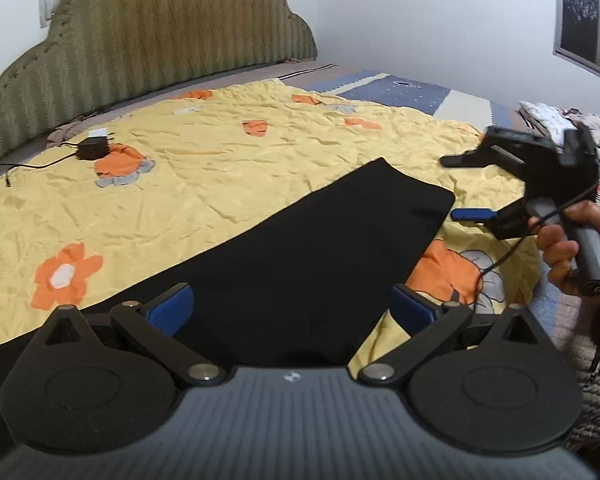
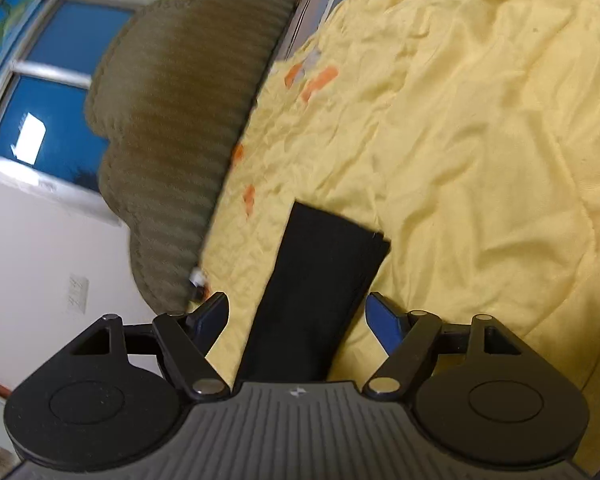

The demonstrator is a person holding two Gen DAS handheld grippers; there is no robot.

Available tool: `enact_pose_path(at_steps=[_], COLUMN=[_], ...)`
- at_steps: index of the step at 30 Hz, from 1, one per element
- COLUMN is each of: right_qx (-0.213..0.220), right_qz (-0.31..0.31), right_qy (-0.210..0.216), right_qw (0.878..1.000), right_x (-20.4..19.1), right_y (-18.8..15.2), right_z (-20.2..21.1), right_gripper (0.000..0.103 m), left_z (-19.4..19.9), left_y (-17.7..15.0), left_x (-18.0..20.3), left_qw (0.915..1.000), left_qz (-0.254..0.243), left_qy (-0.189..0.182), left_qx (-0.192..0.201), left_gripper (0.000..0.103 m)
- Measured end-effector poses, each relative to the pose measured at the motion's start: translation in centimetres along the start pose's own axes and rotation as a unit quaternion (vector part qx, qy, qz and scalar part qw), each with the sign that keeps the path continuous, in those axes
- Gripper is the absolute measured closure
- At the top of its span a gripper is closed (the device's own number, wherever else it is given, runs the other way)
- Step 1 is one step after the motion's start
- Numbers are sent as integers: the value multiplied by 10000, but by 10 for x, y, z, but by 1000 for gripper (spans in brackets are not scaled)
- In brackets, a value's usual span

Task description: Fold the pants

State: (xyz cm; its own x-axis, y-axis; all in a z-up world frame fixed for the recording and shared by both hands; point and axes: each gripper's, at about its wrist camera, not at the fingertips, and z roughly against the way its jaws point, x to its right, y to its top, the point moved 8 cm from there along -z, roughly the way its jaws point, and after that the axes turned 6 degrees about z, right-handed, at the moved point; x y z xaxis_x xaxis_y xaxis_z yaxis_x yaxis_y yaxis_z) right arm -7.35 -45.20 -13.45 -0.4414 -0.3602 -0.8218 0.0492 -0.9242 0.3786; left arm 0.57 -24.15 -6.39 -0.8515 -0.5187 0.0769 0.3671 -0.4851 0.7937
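Black pants [image 1: 300,248] lie flat as a long folded strip on the yellow flowered bedspread [image 1: 220,168]. My left gripper [image 1: 292,308] hovers over the near part of the strip, open wide, with nothing pressed between its blue pads. In the left wrist view my right gripper [image 1: 466,186] is rolled onto its side off the strip's far right end, held by a hand [image 1: 560,248], and is open. In the right wrist view the pants [image 2: 324,280] run between the open fingers of the right gripper [image 2: 298,312], and the blue pads stand clear of the cloth.
A green padded headboard [image 1: 160,40] stands at the back. A black power adapter [image 1: 94,148] with its cable lies at the back left of the bedspread. Folded clothes [image 1: 560,124] sit at the far right. A blue patterned blanket [image 1: 400,92] shows beyond the yellow cover.
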Motion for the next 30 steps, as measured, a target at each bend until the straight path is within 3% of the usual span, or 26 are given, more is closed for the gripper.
enact_pose_path(at_steps=[2,5,7,8,9,10,16,19,22,25,27,30], right_qx=[42,200,289,309,213,27,168,243,356,417,475,489], right_qz=[71,-131,-157,-88,11,78,1043,1352,1856,2407,2771,3283], right_qy=[-201,-48,55,45,26,-45,-469,-578,-794,-1009,-1106,-1254], right_qw=[9998,9997,9994,9995,9998,10000,9933,9888,9788,9644,9533,9349], right_x=[3,2,0,-1,-2,0,0,-3,-11,-18,-25,-31], right_y=[1,6,7,8,6,2,-10,-14,-19,-23,-26,-32], right_z=[-6,-10,-18,-23,-30,-37,-36,-34,-32,-32,-30,-29], right_gripper=[31,29,34,58,96,99,99,99,99,99,99,99], left_z=[-3,-7,-9,-10,-11,-11,-40,-68,-101,-139,-161,-179], left_y=[0,0,0,1,2,3,34,63,90,108,117,127], left_x=[0,1,1,1,1,0,6,19,29,33,38,43], left_qw=[10000,9999,10000,10000,10000,10000,9999,9984,9953,9962,9956,9924], left_qz=[22,95,70,58,50,46,-78,27,198,217,15,-263], left_qy=[-7,-84,-29,1,19,24,-33,-555,-933,-836,-927,-1130], left_qx=[-15,-36,-27,-20,-11,19,64,65,169,133,104,406], left_gripper=[0,0,0,0,0,0,0,0,0,0,0,0])
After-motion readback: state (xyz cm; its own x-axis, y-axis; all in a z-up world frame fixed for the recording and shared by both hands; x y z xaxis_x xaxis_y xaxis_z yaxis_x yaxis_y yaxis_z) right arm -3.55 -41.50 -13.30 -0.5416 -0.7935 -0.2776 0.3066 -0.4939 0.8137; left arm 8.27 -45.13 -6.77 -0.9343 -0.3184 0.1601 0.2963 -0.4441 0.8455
